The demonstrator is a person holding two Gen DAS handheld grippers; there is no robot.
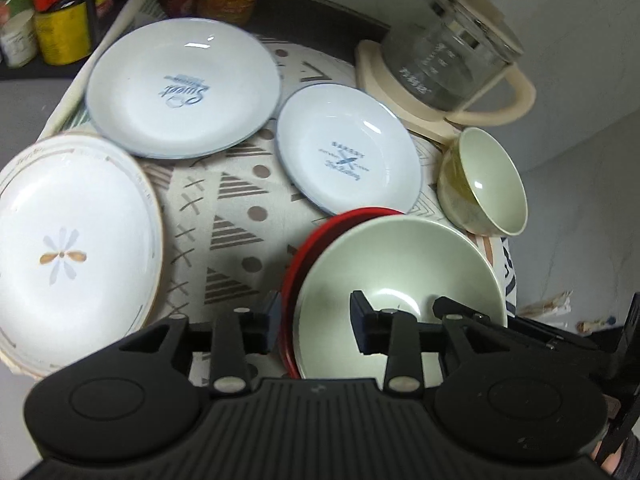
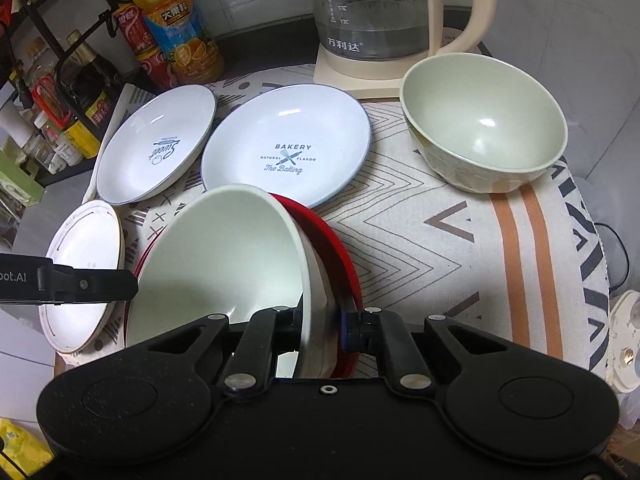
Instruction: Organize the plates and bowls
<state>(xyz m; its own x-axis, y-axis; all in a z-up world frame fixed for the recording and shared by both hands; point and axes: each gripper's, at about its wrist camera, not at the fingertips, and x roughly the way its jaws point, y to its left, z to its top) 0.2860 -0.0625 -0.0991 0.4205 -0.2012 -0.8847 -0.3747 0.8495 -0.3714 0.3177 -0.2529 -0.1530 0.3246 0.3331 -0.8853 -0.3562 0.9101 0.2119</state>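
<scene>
A pale green bowl (image 1: 400, 248) sits nested in a red bowl (image 1: 304, 248) on the patterned cloth. My left gripper (image 1: 316, 318) straddles their near-left rim, jaws open, one finger inside the green bowl and one outside the red. In the right wrist view the green bowl (image 2: 224, 248) tilts up out of the red bowl (image 2: 340, 256). My right gripper (image 2: 324, 322) is shut on both rims together. A second green bowl (image 2: 484, 120) stands apart at the back right. Two pale blue plates, "Sweet" (image 2: 156, 148) and "Bakery" (image 2: 286, 148), lie behind.
A white flower-print plate (image 1: 72, 248) lies at the left edge of the cloth. A glass kettle (image 2: 380, 12) on a cream base stands at the back. Bottles and cans (image 2: 176, 28) crowd the back left by a black rack. Bare striped cloth (image 2: 460, 260) spreads to the right.
</scene>
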